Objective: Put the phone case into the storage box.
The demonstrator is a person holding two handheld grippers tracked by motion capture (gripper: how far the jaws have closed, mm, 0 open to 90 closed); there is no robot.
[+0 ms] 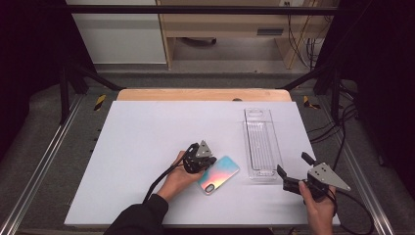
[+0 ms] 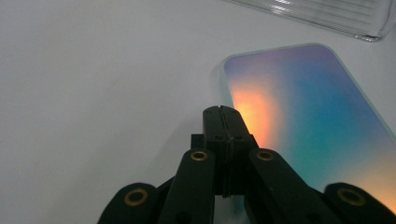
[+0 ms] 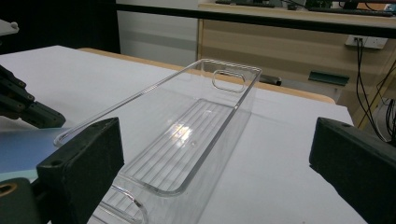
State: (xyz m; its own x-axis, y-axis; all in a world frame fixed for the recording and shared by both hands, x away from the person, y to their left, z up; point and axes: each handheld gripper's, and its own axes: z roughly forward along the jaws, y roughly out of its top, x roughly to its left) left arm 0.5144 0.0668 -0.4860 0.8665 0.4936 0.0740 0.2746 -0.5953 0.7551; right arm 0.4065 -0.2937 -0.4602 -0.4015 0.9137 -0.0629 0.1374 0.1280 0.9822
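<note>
1. In the high view we see our left tool (image 1: 209, 160) at the near middle of the white bench (image 1: 147, 147), its tip at the left edge of the phone case (image 1: 219, 174).
2. In the left gripper view the left tool (image 2: 222, 112) has its two black jaws pressed flat together with nothing between them; their tip sits at the near edge of the iridescent phone case (image 2: 317, 121), over its orange patch, and we cannot tell whether it touches the case.
3. The phone case lies flat on the bench, tilted diagonally, its surface shading from orange through teal to blue and purple. It lies just left of the near end of the clear plastic tray (image 1: 261, 144), apart from it.
4. The clear plastic tray is long and narrow, with a ribbed floor and a slot handle cut into its far end wall; it runs away from us on the right side of the bench.
5. Our right tool (image 1: 293, 169) is held low at the near right of the bench, just beyond the tray's near end. In the right gripper view the right tool (image 3: 215, 158) has its jaws spread wide, gripping nothing, and the clear plastic tray (image 3: 196, 130) runs away between them.
6. The left tool (image 3: 23, 107) shows at the left edge of the right gripper view, beside the case's pale blue edge.
</note>
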